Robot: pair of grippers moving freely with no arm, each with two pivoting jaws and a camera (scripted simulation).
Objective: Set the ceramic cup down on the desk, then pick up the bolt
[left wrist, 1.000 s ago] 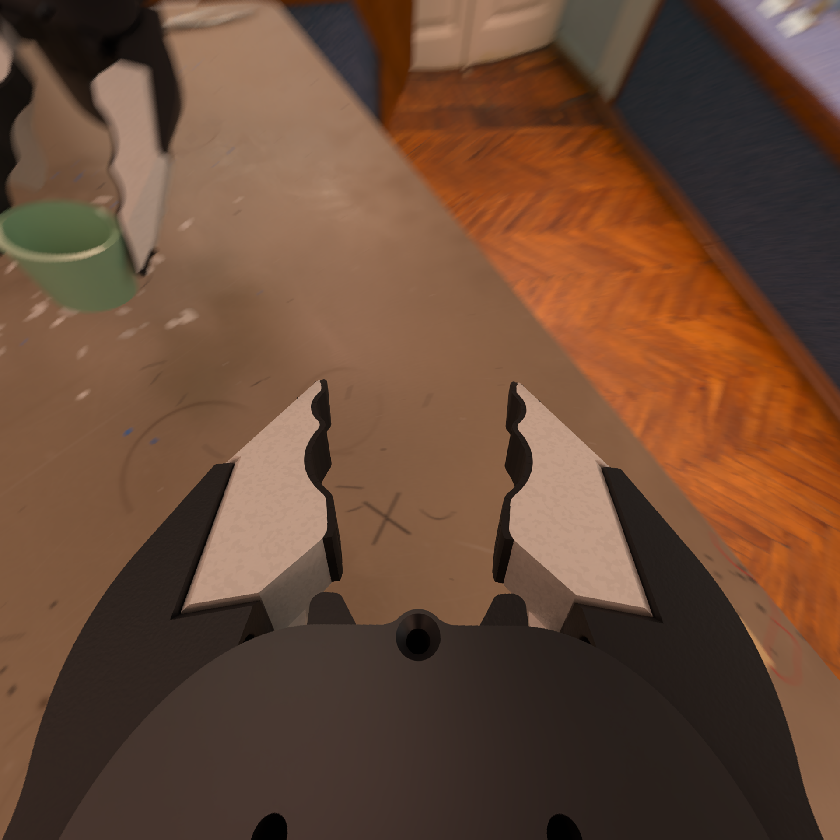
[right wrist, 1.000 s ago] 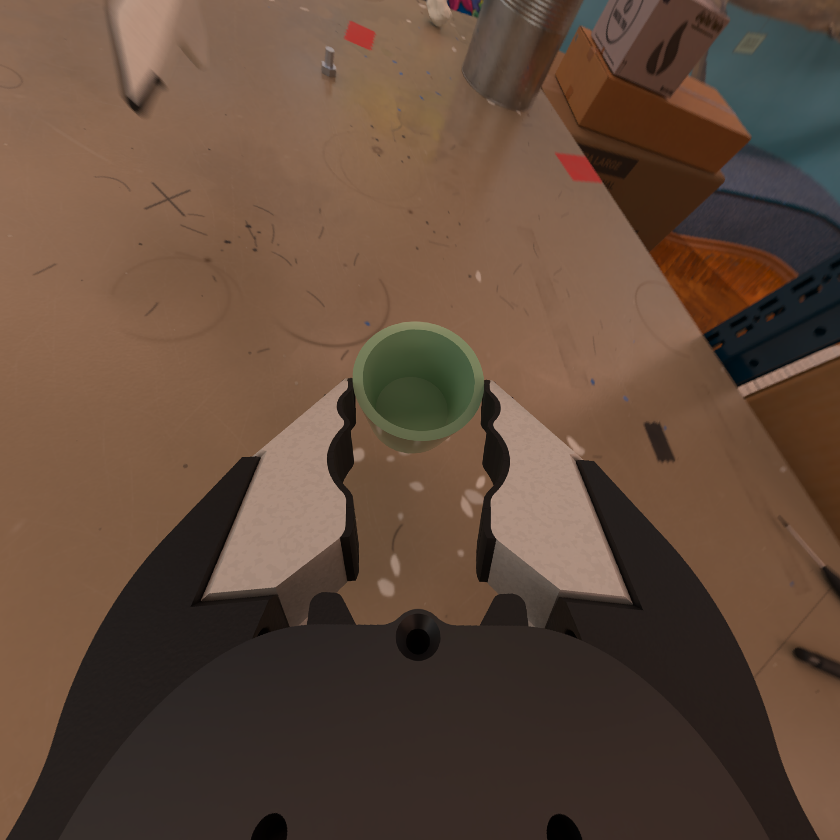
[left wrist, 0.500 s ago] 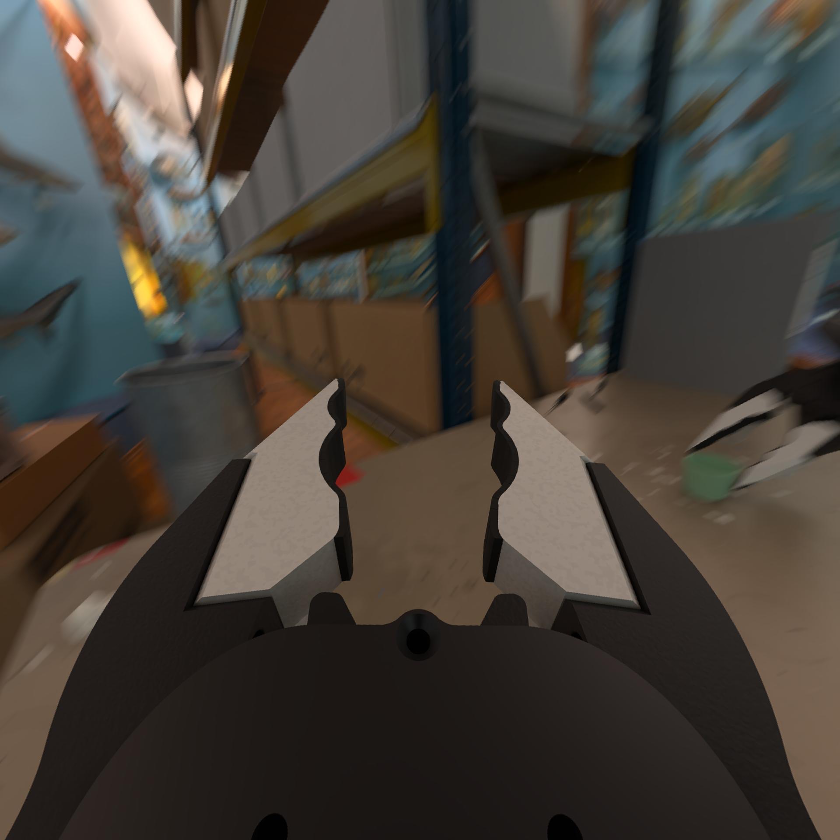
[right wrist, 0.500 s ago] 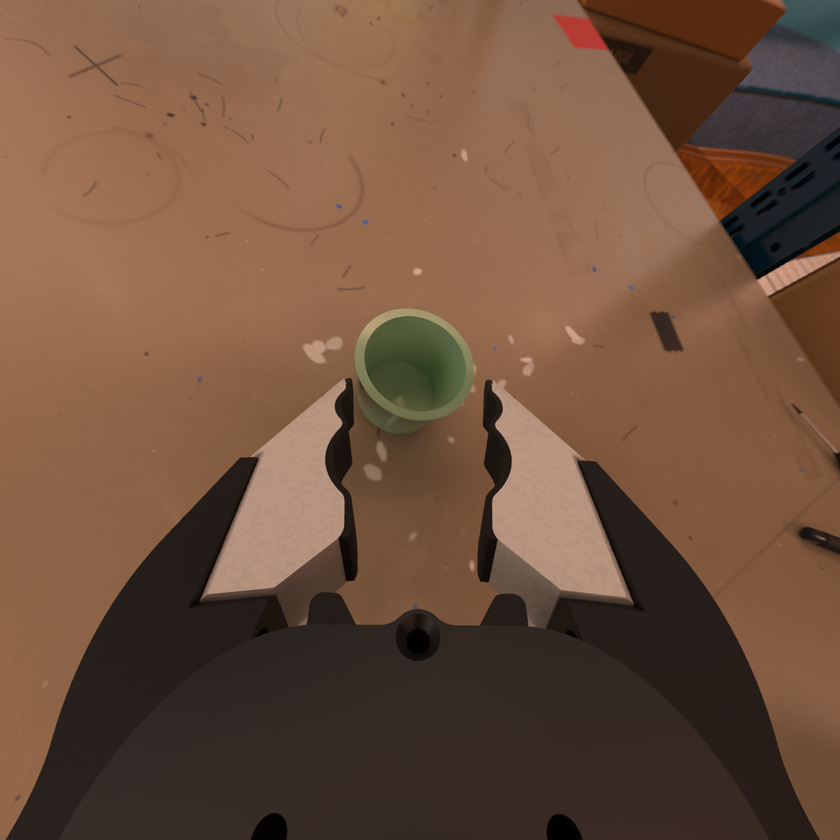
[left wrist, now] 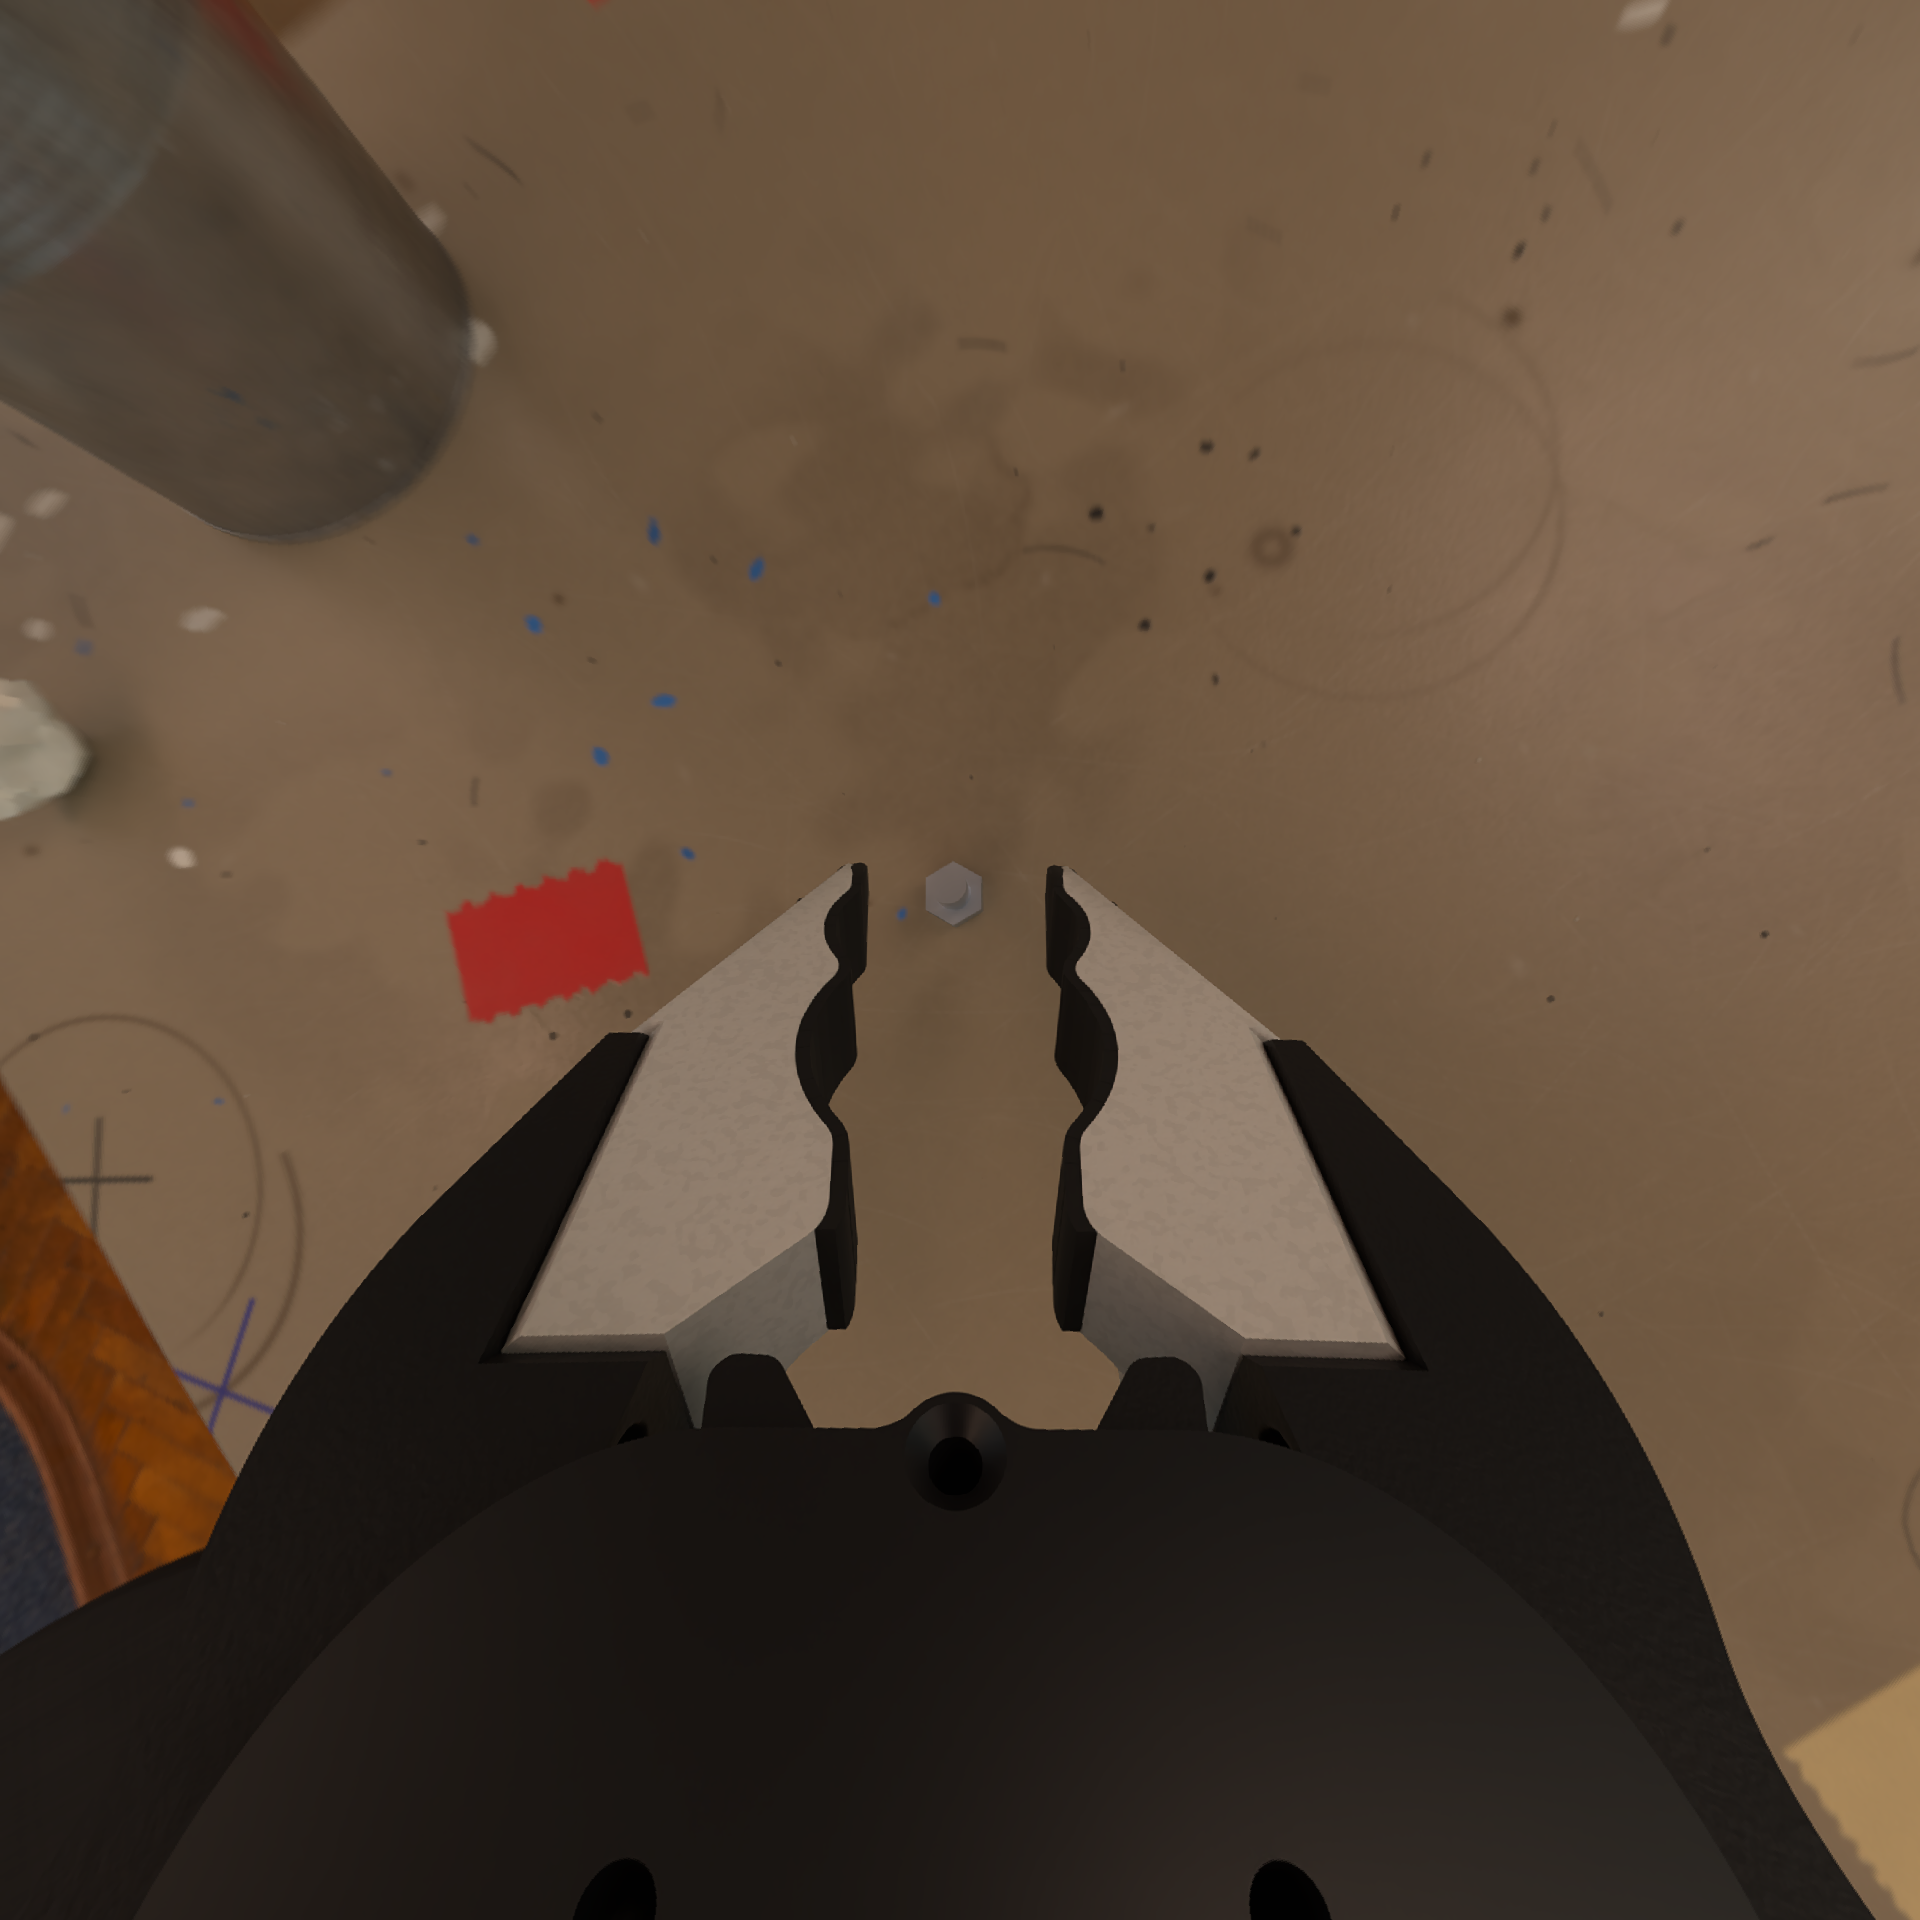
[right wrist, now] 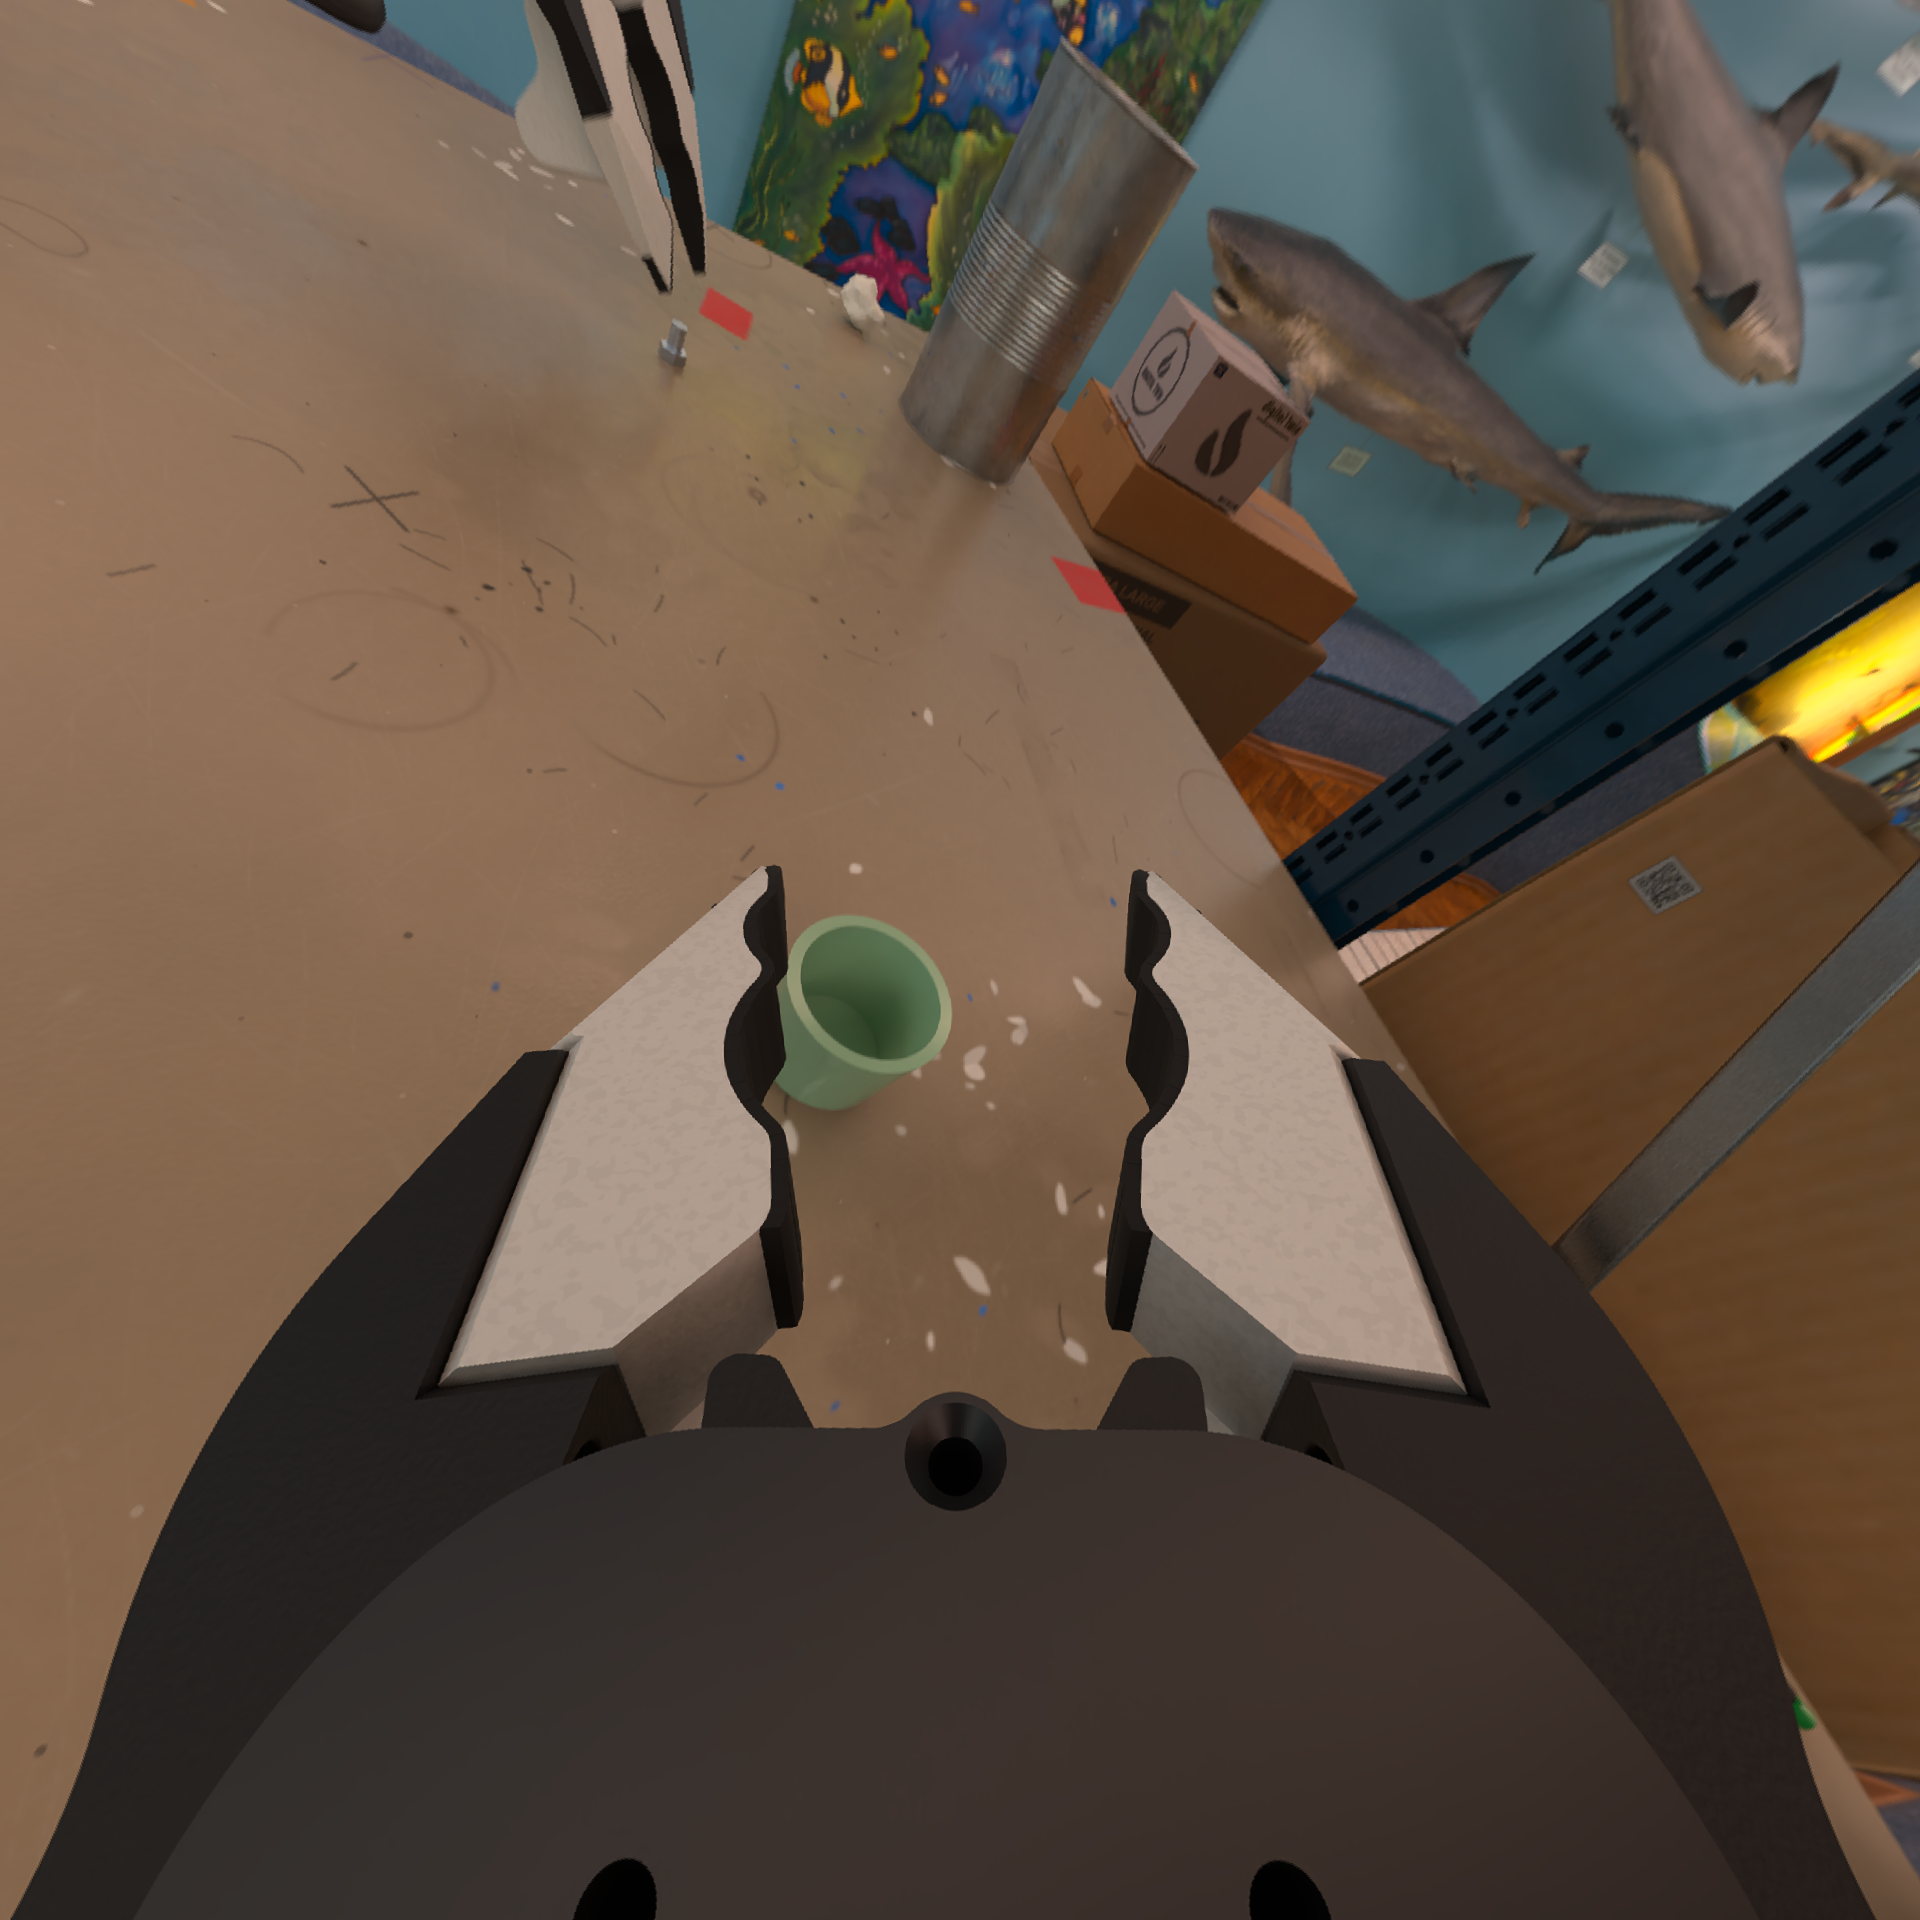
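Note:
The green ceramic cup point(right wrist: 864, 1010) stands upright on the brown desk point(right wrist: 312, 831). My right gripper point(right wrist: 954, 883) is open above it, the cup close to its left finger with a gap to the right finger. The small grey bolt point(left wrist: 953, 894) stands on the desk, seen from above, between the tips of my open left gripper point(left wrist: 953, 878), which points straight down. In the right wrist view the bolt point(right wrist: 673, 343) shows far off with the left gripper point(right wrist: 665, 265) hanging just above it.
A tall metal can point(right wrist: 1039, 281) stands near the desk's far edge; it also shows in the left wrist view point(left wrist: 208, 270). Red tape patches point(left wrist: 545, 940) and a crumpled white scrap point(left wrist: 36, 758) lie near the bolt. Cardboard boxes point(right wrist: 1195, 488) and a blue shelf rack point(right wrist: 1662, 665) stand beyond the desk.
My left gripper swung across the desk and now points down over the bolt. My right gripper has opened wider, let the cup go on the desk and pulled back up.

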